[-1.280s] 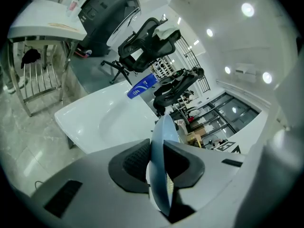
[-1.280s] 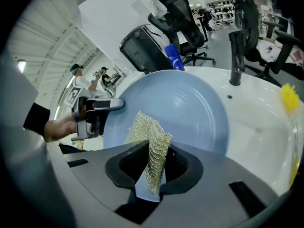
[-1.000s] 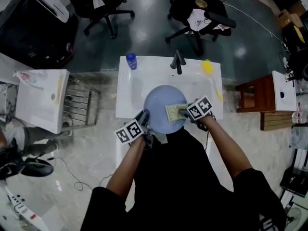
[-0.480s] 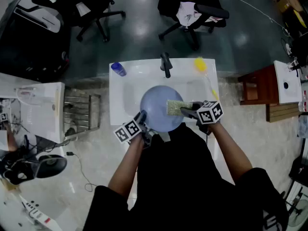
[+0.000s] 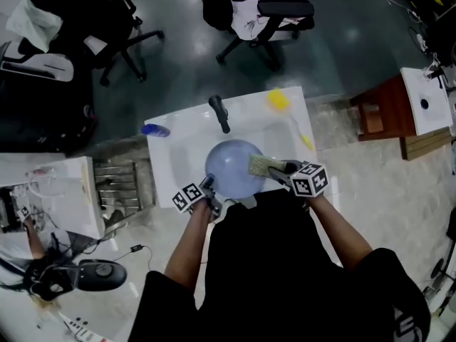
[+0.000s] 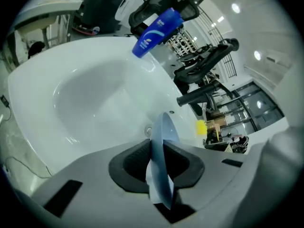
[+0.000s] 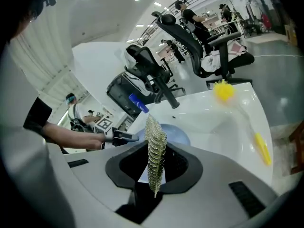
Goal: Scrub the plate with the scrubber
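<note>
Your left gripper point(image 5: 208, 186) is clamped on the near-left rim of the blue plate point(image 5: 231, 166), with a pad on each face. The plate hangs over the white sink point(image 5: 162, 168), its face tilted up toward you. Your right gripper point(image 5: 276, 167) is closed on one end of the scrubber point(image 5: 259, 165). The scrubber's long axis runs left to right, and its free end points at the plate's centre, over its right part. Beyond are the faucet point(image 5: 219, 112), a blue bottle point(image 5: 154, 130) at back left and a yellow brush point(image 5: 278, 100) at back right. Compared with a second ago, both grips are unchanged, and the scrubber has shifted from the plate's near-right area toward its right rim.
</note>
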`<state>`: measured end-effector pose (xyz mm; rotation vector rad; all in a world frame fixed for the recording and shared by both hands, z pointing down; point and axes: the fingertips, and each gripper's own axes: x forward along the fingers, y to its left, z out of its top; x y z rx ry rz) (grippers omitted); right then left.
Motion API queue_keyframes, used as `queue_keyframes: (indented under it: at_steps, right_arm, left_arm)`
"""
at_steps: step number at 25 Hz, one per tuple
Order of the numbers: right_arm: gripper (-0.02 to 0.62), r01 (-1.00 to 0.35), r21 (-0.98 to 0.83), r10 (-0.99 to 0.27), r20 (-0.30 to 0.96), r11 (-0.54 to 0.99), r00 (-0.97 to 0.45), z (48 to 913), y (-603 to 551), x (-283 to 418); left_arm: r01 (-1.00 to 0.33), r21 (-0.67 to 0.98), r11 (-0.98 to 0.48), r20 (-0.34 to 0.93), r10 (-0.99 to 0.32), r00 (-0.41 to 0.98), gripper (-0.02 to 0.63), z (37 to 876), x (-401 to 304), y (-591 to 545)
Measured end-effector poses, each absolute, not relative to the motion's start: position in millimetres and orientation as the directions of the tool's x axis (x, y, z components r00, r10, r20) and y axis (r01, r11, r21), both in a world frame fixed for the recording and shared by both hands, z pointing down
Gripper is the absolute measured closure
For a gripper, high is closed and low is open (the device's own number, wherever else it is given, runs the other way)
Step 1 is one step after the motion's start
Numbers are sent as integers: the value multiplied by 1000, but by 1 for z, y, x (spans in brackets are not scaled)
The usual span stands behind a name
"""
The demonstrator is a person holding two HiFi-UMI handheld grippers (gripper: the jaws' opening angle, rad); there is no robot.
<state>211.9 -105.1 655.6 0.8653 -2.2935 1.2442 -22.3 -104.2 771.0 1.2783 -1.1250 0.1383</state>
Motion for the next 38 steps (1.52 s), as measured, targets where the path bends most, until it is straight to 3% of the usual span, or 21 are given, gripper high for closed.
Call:
queue_keyframes:
  at_steps: [13, 21, 25, 28, 32, 38]
  right_arm:
    - [531, -653, -631, -274, 598, 419, -753, 680, -113, 194]
    - [531, -667, -623, -310, 592, 409, -744, 675, -110, 193]
    - [531, -693, -611, -346, 600, 384, -721, 674, -102, 198]
    - [531, -702, -571, -380, 592, 425, -711, 663, -90, 198]
    - [531, -736, -507, -460, 575, 449, -676, 637, -78, 195]
    - [531, -881, -392, -657, 596, 264, -462, 591, -44, 229]
  left_arm:
    - [-660, 582, 475, 813, -367, 453, 535, 818, -15, -129]
    - [-730, 538, 422, 843, -290, 453, 528, 829, -6, -125]
    - [-769, 529, 359, 846, -295, 444, 456, 823, -4, -121]
    - [-770, 545, 332, 830, -342, 441, 440, 806, -10, -114]
    - [-760, 619, 197, 746, -449, 492, 426, 759, -16, -107]
    - [-819, 531, -218, 572, -621, 536, 428, 648, -6, -73]
